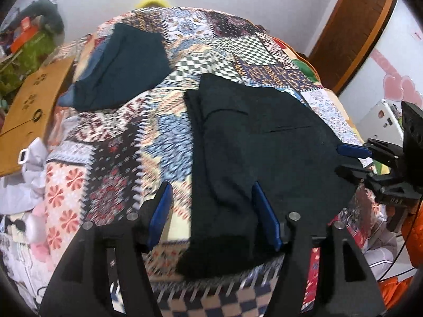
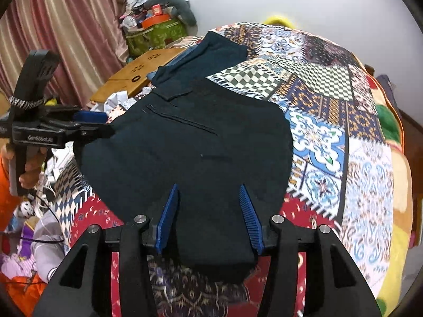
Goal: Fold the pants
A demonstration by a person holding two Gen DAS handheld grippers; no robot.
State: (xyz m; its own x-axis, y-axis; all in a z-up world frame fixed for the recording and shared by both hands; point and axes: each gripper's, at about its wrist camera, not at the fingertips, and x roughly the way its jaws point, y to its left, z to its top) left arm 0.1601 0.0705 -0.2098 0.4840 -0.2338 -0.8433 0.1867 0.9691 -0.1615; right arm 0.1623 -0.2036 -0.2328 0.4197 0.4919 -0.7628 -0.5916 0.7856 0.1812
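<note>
Dark navy pants point(image 1: 264, 148) lie folded flat on a patchwork quilt point(image 1: 127, 142); they also show in the right wrist view point(image 2: 190, 153). My left gripper point(image 1: 211, 192) is open above the near left edge of the pants, one blue pad point(image 1: 264, 214) over the cloth, the other over the quilt. It also shows in the right wrist view point(image 2: 105, 124) at the pants' left edge. My right gripper point(image 2: 208, 192) is open over the near end of the pants, holding nothing. It shows in the left wrist view point(image 1: 343, 158) at the pants' right edge.
A second folded dark garment point(image 1: 127, 71) lies on the quilt further back, over a blue one. A wooden board point(image 1: 34, 103) and clutter stand at the left of the bed. A wooden door point(image 1: 351, 34) is at the right. Curtains point(image 2: 60, 31) hang at the left.
</note>
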